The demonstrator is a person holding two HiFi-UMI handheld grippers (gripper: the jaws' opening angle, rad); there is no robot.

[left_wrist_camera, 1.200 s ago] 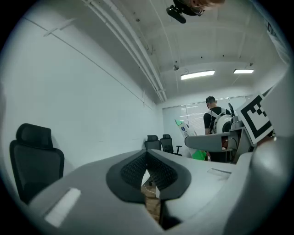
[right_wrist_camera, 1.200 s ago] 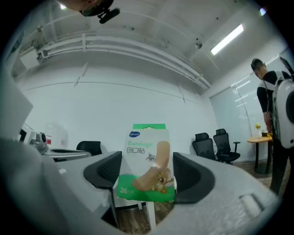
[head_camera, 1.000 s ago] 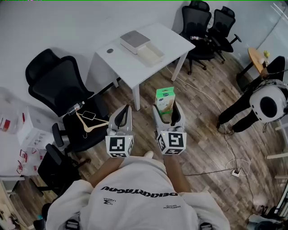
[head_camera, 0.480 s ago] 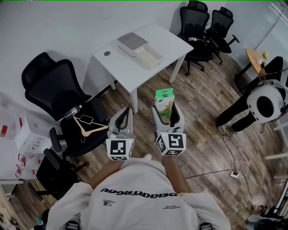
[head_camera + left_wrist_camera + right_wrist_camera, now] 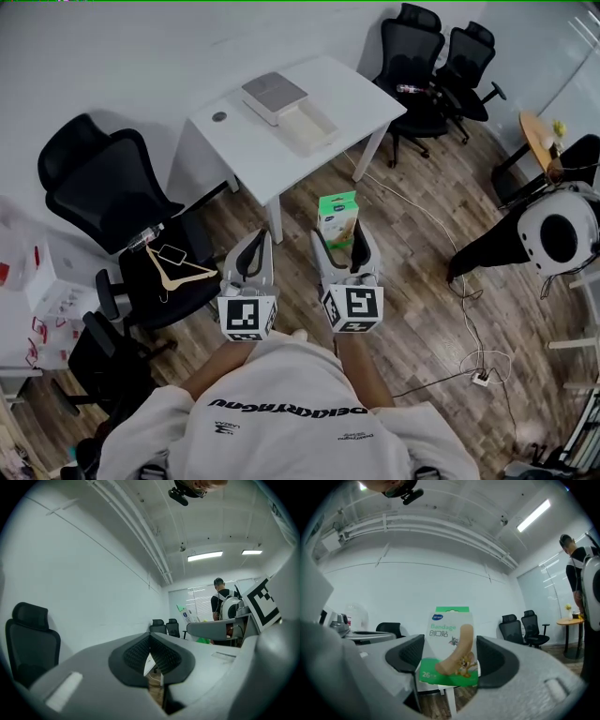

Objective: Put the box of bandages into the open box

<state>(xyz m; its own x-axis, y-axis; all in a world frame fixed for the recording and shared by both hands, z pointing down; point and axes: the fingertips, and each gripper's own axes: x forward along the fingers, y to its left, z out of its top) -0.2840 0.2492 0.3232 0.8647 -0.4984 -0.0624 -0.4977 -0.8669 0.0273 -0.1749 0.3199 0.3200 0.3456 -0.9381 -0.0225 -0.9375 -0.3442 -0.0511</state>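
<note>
A green and white box of bandages (image 5: 336, 218) (image 5: 451, 646) stands upright between the jaws of my right gripper (image 5: 341, 251) (image 5: 452, 660), which is shut on it above the wooden floor. My left gripper (image 5: 250, 259) (image 5: 152, 660) hangs beside it, shut, with nothing in its jaws. Ahead, on the white table (image 5: 347, 94), lies the open box (image 5: 312, 123) with its grey lid (image 5: 274, 96) next to it. Both grippers are well short of the table.
A black office chair (image 5: 108, 192) with a hanger and a phone on its seat stands at the left. More black chairs (image 5: 427, 66) stand at the back right. A person in a white helmet (image 5: 558, 230) is at the right. Cables cross the floor (image 5: 473, 309).
Both grippers have shifted slightly toward the table with the bandage box still held. The view has drifted, so table and chairs sit a little lower and nearer.
</note>
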